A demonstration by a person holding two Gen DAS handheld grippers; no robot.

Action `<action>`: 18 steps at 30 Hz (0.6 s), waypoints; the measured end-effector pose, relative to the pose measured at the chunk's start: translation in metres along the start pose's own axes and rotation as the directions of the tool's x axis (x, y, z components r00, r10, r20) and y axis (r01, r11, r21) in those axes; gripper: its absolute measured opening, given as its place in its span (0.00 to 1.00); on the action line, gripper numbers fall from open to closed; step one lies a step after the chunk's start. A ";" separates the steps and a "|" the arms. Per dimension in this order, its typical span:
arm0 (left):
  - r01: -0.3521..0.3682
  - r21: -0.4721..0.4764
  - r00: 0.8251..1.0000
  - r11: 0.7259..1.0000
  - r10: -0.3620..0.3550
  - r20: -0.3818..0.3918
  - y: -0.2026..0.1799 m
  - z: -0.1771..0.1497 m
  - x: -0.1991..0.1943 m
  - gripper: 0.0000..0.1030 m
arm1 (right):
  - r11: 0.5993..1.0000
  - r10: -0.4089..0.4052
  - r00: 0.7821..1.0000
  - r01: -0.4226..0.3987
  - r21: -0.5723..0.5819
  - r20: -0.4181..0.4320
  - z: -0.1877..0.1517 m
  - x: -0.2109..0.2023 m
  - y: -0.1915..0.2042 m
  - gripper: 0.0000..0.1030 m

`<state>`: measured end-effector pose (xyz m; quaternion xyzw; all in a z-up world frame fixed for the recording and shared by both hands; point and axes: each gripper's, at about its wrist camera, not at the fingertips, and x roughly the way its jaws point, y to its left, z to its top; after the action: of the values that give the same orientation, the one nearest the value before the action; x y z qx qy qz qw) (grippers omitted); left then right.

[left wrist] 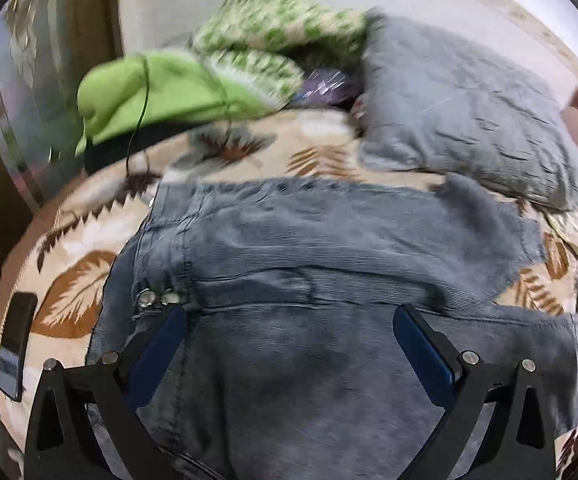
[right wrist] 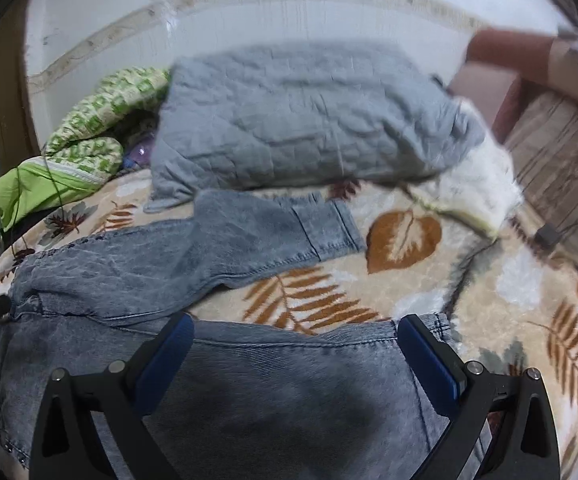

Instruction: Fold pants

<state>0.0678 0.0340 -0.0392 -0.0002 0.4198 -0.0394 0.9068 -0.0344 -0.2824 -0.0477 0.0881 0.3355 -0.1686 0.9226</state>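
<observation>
Both feeds were smeared with motion blur, so I could read little fine detail; the pants (left wrist: 329,248) lay spread on the leaf-patterned blanket (left wrist: 73,292), and their near part ran out under the bottom edge of each view, so I could not see their full outline; my left gripper (left wrist: 289,320) stood wide apart over the denim beside the waist buttons (left wrist: 157,299), its blue pads (left wrist: 161,344) holding nothing that I could see; my right gripper (right wrist: 295,330) was likewise spread wide above a hemmed edge of the pants (right wrist: 249,380), and whether the pads (right wrist: 429,360) touched the cloth I could not tell; one leg (right wrist: 273,228) lay bent away from the main body of the pants toward the grey quilted pillow (right wrist: 309,120), which sat just beyond it; to the left of that pillow a green patterned bundle (left wrist: 273,28) and a plain green cloth (left wrist: 161,92) were heaped, with something purple (left wrist: 329,84) half hidden between them and the pillow; a dark phone (left wrist: 15,352) lay on the blanket left of the pants; behind the pillow rose a pale wall (right wrist: 289,8) with a stained border.
</observation>
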 end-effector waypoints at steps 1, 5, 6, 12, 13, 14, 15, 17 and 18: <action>-0.002 -0.021 1.000 1.000 0.002 -0.013 0.011 0.007 0.007 1.00 | 1.000 -0.009 1.000 0.009 0.024 -0.025 0.008 0.012 -0.011 1.00; -0.038 -0.036 0.998 0.999 0.036 -0.047 0.043 0.043 0.036 1.00 | 0.996 0.035 0.992 -0.025 0.081 -0.124 0.056 0.067 -0.046 1.00; -0.071 -0.032 0.996 0.997 0.069 -0.054 0.054 0.057 0.047 1.00 | 0.996 0.039 0.989 -0.028 0.083 -0.140 0.066 0.078 -0.049 1.00; -0.120 -0.040 0.984 0.992 0.113 -0.141 0.098 0.112 0.106 1.00 | 0.993 0.076 0.980 -0.058 0.099 -0.183 0.145 0.157 -0.053 0.99; -0.119 -0.060 0.980 0.991 0.108 -0.166 0.105 0.119 0.117 1.00 | 0.993 0.090 0.975 -0.072 0.095 -0.202 0.154 0.172 -0.049 0.96; -0.129 -0.069 0.976 0.989 0.114 -0.185 0.110 0.123 0.126 1.00 | 0.994 0.090 0.970 -0.072 0.087 -0.226 0.162 0.189 -0.044 0.90; -0.135 -0.065 0.973 0.989 0.120 -0.197 0.113 0.127 0.134 0.99 | 0.994 0.086 0.965 -0.067 0.086 -0.247 0.168 0.204 -0.041 0.87; -0.132 -0.057 0.968 0.990 0.116 -0.221 0.118 0.132 0.150 0.95 | 0.994 0.084 0.950 -0.058 0.093 -0.301 0.172 0.235 -0.037 0.75; -0.125 -0.061 0.967 0.990 0.108 -0.233 0.120 0.134 0.156 0.91 | 0.995 0.076 0.940 -0.049 0.091 -0.331 0.171 0.249 -0.036 0.73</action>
<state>0.2790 0.1380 -0.0750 -0.0050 0.5219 0.0300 0.8525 0.2318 -0.4255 -0.0814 0.1637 0.4770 -0.1353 0.8529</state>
